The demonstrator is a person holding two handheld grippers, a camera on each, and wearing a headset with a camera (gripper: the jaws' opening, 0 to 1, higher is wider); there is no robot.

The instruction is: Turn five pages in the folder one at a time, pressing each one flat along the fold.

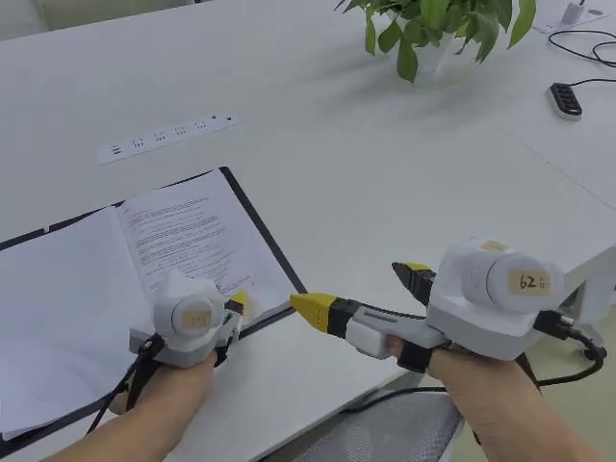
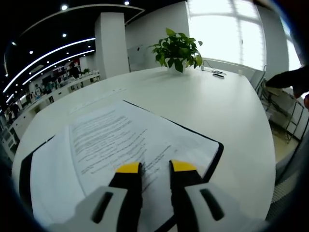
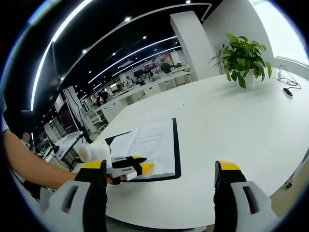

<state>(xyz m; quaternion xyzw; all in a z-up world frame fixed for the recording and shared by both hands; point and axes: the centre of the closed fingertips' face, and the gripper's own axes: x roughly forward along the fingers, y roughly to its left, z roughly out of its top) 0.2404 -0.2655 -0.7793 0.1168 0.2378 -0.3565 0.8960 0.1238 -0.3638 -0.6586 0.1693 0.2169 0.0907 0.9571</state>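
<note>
A black folder (image 1: 262,229) lies open on the white table at the left, with a blank sheet on its left side and a printed page (image 1: 183,231) on its right. My left gripper (image 1: 239,303) hovers low over the printed page's (image 2: 120,135) near right corner. In its own view the left gripper (image 2: 155,167) shows a narrow gap with only paper behind it. My right gripper (image 1: 364,292) is held wide open off the folder's right side, over bare table near the front edge. In its own view the right gripper (image 3: 160,166) points toward the folder (image 3: 157,140).
A white power strip (image 1: 168,137) lies beyond the folder. A potted plant (image 1: 433,29) stands at the back right, with a black device and cable (image 1: 565,99) beside it. The table's front edge (image 1: 318,404) runs just under my hands, with a chair (image 1: 385,433) below.
</note>
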